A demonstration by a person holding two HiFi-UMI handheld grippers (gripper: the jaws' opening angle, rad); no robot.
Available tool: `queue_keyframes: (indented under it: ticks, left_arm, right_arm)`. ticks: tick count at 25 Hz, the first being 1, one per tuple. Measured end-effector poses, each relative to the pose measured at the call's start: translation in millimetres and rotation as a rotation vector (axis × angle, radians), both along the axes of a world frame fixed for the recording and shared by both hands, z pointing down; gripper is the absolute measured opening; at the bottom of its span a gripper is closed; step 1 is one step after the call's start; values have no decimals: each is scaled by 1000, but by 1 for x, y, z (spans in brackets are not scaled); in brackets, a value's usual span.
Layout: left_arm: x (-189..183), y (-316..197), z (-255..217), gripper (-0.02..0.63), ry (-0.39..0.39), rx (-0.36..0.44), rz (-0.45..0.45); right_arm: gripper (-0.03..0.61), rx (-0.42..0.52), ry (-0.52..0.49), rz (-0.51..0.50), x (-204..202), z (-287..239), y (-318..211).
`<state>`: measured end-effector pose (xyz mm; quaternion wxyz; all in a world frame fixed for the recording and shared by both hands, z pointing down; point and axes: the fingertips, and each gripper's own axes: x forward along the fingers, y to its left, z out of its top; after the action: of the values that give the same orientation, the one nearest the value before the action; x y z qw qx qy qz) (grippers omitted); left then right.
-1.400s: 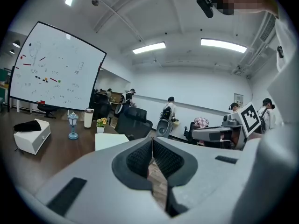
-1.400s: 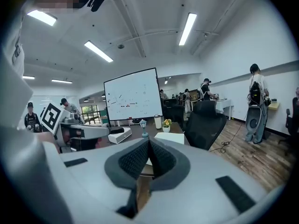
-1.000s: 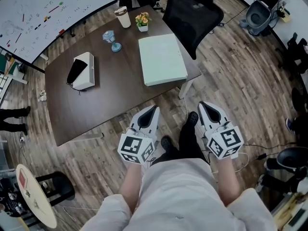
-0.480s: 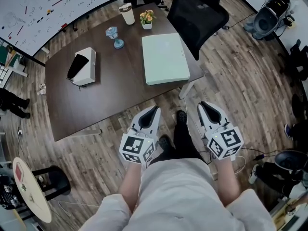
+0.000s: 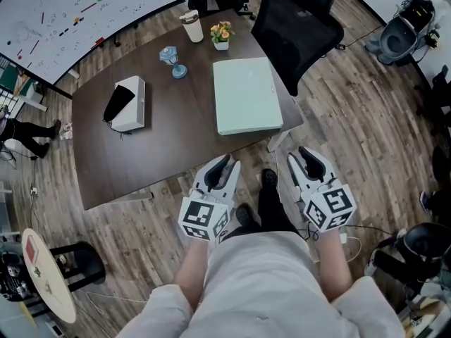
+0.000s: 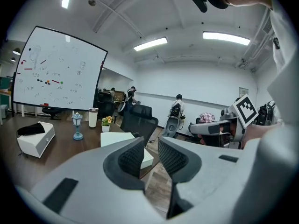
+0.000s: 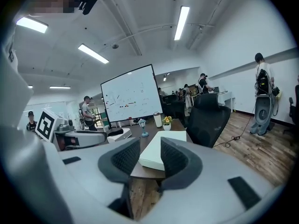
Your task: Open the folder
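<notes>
The left gripper (image 5: 223, 164) and right gripper (image 5: 306, 153) were opening, empty, short of the tabletop (image 5: 162, 150), where the closed folder (image 5: 246, 95) lay at the right edge; only the gripper views showed the ceiling lights (image 7: 182, 22)

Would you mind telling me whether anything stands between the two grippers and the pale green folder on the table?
Nothing visible does. Only bare floor lies between the left gripper, the right gripper and the folder at the table's near edge. Both grippers' jaws are opening, empty. The office chair stands to the side, off that line.
</notes>
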<state>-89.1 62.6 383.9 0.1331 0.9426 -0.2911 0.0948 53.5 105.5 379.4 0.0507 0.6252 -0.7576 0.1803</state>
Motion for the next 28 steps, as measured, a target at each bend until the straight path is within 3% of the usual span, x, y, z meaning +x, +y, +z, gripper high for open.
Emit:
queue_keyframes:
  ticks: [9,28]
  left_arm:
    - [25,-35,1,127,-20,9,5]
    - [86,-95,25,146,-104,-17,15]
  right_arm:
    - [184,-23,-3,-15,22,5,-41]
    - [186,-74,-36,-59,77,25,-125]
